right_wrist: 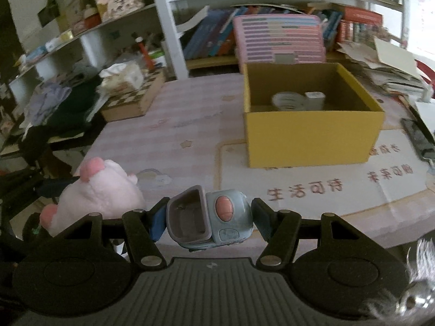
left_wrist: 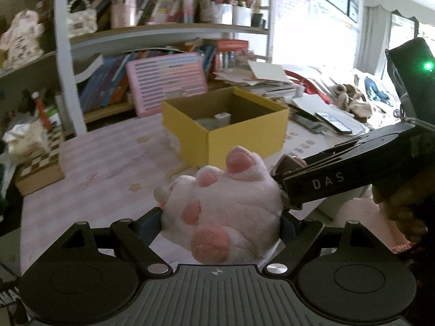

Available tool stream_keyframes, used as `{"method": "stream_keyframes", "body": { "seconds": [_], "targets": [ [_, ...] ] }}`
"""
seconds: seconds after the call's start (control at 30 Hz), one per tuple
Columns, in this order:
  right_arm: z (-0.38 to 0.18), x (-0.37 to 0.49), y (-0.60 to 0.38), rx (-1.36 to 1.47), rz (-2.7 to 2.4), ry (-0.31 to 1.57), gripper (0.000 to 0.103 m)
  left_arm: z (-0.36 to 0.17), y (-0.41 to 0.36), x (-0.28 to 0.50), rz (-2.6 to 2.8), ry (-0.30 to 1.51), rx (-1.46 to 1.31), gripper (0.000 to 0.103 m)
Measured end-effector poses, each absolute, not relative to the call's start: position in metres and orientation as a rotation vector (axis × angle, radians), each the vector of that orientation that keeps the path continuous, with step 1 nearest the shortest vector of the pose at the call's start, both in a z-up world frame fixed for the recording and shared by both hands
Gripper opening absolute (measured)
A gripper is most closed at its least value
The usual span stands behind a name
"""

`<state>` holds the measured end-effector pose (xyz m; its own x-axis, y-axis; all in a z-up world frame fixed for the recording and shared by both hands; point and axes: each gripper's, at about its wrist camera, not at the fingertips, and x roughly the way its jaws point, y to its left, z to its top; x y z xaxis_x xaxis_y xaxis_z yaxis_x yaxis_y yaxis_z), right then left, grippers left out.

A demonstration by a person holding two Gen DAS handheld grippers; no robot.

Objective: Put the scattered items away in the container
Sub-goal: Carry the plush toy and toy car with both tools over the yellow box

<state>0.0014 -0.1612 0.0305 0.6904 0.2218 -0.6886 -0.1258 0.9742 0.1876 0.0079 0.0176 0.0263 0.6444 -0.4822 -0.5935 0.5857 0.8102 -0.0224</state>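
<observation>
Two claws are up over the bench, each with something clamped in it. The left claw (left_wrist: 221,218) stands fairly wide and has its pads pressed against the sides of a plush pink paw (left_wrist: 220,206), a soft toy with darker pink toe pads facing up. The right claw (right_wrist: 209,217) is closed to a middling gap on a small blue-grey toy car (right_wrist: 209,217) with a pink oval on its top and an open hollow at one end; the blue pads grip it on both flanks. The two loads hang close beside each other: in the left wrist view the right claw's black body reaches in from the right and nearly meets the paw, and in the right wrist view the paw shows at the lower left. Ahead of both stands the yellow cardboard box (right_wrist: 312,135), open at the top, on the pink striped cloth (right_wrist: 174,125) that covers the bench. Inside it lie a roll of tape (right_wrist: 288,100) and a small white block (right_wrist: 315,96). Behind the box leans a pink striped case (right_wrist: 281,40), with crowded bookshelves (left_wrist: 163,31) above and loose papers (left_wrist: 261,78) heaped to the right.
</observation>
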Motion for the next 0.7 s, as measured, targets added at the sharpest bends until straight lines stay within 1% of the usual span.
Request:
{"method": "stream_keyframes", "body": {
  "seconds": [0.33, 0.7],
  "targets": [
    [0.025, -0.010, -0.213, 0.198, 0.128, 0.788, 0.062, 0.026, -0.032, 0.014, -0.692, 0.632, 0.236, 0.087],
    [0.019, -0.001, -0.262, 0.240, 0.081, 0.799, 0.062, 0.018, -0.083, 0.027, -0.756, 0.662, 0.268, 0.087]
  ]
}}
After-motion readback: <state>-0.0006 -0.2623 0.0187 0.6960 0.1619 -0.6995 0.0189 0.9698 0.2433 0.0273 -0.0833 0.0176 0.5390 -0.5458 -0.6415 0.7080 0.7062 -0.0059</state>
